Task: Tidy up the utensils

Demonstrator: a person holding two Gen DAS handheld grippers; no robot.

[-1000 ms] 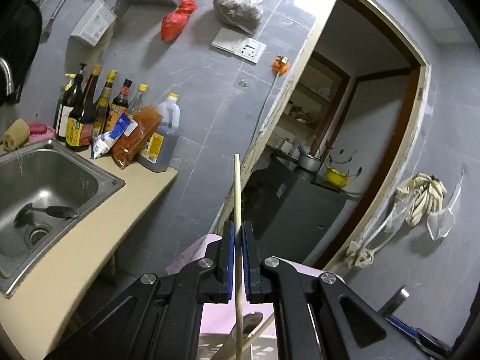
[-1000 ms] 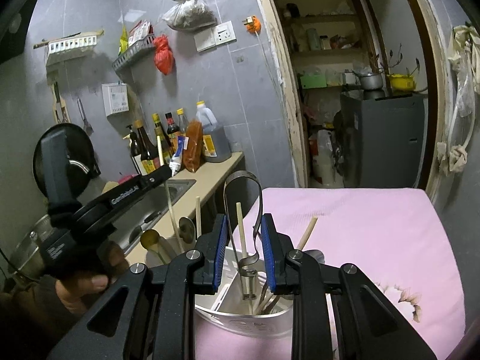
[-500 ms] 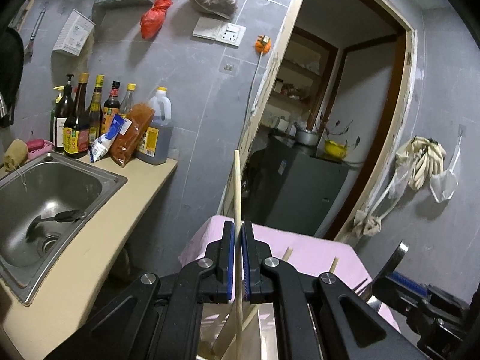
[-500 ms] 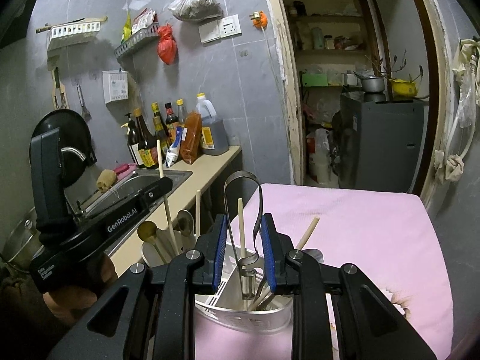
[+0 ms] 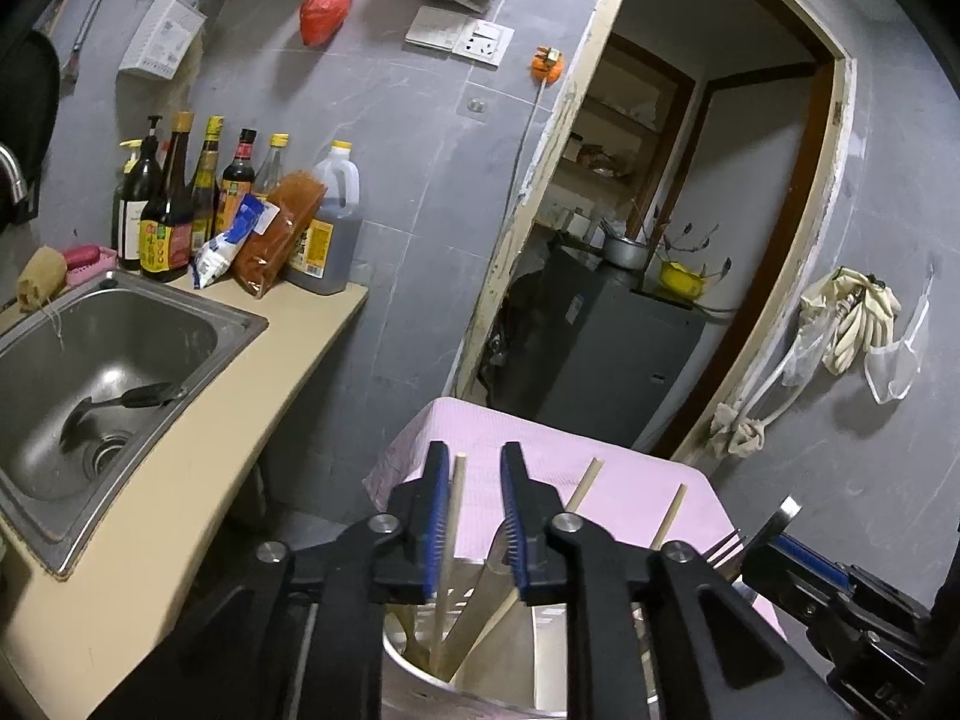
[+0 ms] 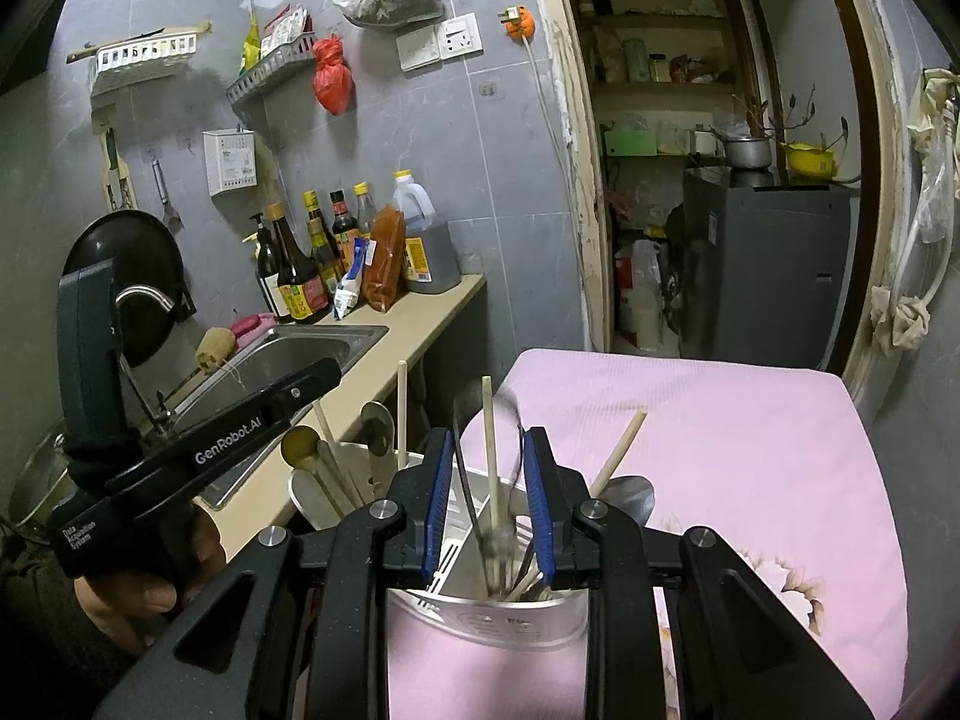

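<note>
While parting over the utensil holder (image 5: 480, 678), left gripper (image 5: 474, 516) jaws opening, a pale wooden chopstick (image 5: 451, 546) standing loose between the blue pads, just beside the left one, lower end down inside the holder. Right gripper (image 6: 487, 498) jaws clamped on metal tongs (image 6: 474, 504), both thin arms pressed against the blue pads, a second chopstick (image 6: 491, 450) upright in the gap between the arms. Holder white and silvery, divided into compartments, set on pink cloth (image 6: 750, 450) at the table's near edge; which compartment takes each stick cannot be told. More chopsticks leaning out at angles, spoons (image 6: 378, 426) grouped on the sink-side section, fork tines (image 5: 717, 546) poking up at the far side. "GenRobot.AI" printed in white along the left gripper's black body, "Data Acquisition System" on its handle. Beyond, steel sink (image 5: 120, 372) on beige counter, dark sauce bottles (image 5: 162, 210) with yellow and red labels too small to read.
</note>
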